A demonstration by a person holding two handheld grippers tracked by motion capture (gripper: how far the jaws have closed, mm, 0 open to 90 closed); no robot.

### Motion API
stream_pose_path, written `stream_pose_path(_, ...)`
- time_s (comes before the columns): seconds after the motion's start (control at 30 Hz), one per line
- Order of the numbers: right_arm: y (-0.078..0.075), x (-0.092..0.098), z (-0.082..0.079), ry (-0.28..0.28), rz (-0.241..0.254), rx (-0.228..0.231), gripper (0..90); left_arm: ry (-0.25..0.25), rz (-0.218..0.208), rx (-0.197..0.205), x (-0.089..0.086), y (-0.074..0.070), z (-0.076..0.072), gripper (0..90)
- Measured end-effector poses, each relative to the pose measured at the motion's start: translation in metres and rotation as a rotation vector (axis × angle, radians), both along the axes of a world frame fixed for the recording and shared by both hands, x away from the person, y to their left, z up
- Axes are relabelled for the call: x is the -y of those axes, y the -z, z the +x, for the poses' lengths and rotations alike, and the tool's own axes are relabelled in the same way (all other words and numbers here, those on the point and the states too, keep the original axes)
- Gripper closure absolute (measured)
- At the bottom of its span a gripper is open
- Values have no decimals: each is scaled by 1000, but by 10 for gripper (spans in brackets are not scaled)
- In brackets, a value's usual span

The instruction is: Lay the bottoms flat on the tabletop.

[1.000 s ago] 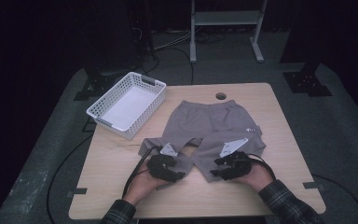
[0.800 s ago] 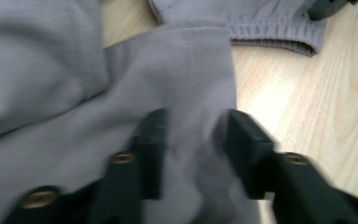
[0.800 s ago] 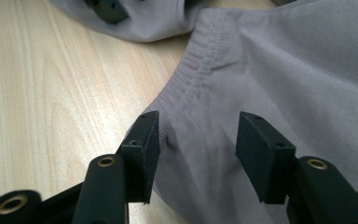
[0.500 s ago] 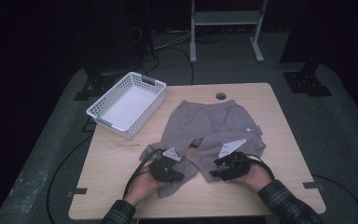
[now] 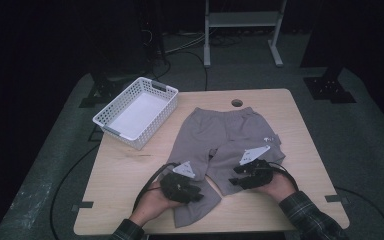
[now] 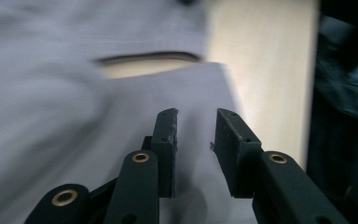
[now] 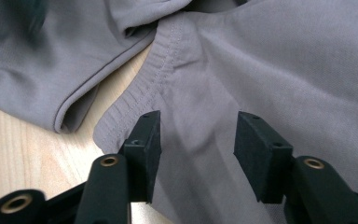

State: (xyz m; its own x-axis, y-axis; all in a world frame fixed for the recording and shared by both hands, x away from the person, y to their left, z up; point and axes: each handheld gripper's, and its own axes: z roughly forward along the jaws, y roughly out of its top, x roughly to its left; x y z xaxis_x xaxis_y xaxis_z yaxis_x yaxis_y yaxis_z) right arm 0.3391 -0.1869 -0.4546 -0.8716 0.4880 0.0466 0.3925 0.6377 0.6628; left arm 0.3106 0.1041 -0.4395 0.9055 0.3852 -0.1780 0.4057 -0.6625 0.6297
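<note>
Grey trousers [image 5: 220, 145] lie flat on my wooden worktop [image 5: 130, 170] beside a white basket [image 5: 136, 112]. My left tongs [image 6: 195, 135], jaws just reopened to a narrow gap, hover over one leg; my right tongs [image 7: 196, 140] stand half-open over the other leg's hem, gripping nothing.

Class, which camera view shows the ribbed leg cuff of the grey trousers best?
The right gripper view: the cuff is close and sharp, stitching visible. The high view shows the whole trousers small; the left gripper view shows blurred cloth.

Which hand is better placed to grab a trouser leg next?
Right, though narrowly. The right tongs stand open across the cuff of the grey trousers; the left tongs have a narrower gap above flat cloth.
</note>
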Motion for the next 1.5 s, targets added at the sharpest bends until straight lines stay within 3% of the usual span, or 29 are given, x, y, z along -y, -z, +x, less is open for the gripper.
stream_pose_path(0.1,3,-4,0,-9,-19,-3,526,-54,59,32,-6,8,10,683)
stream_pose_path(0.17,4,-5,1,-11,-29,-2,536,-65,88,35,-7,12,17,672)
stream_pose_path(0.23,6,-6,2,-11,-45,-6,541,-58,118,31,-6,16,19,662)
stream_pose_path(0.37,9,-6,-1,-32,-86,-10,546,-28,133,42,-3,16,14,626)
stream_pose_path(0.47,9,-4,-6,-45,-73,-36,546,-13,124,34,-4,17,6,612)
stream_pose_path(0.83,8,0,-42,-121,-109,-13,549,27,104,2,-10,17,-16,593)
stream_pose_path(1.13,8,8,-64,-151,-98,-32,567,61,85,-49,-18,17,-29,583)
stream_pose_path(1.23,5,12,-66,-134,-88,-11,567,67,70,-56,-18,14,-31,557)
stream_pose_path(1.37,-6,22,-57,-60,-37,49,583,37,8,-3,-19,-1,-24,553)
stream_pose_path(1.5,-4,28,-35,-5,-58,58,593,-1,31,47,-18,-5,-6,549)
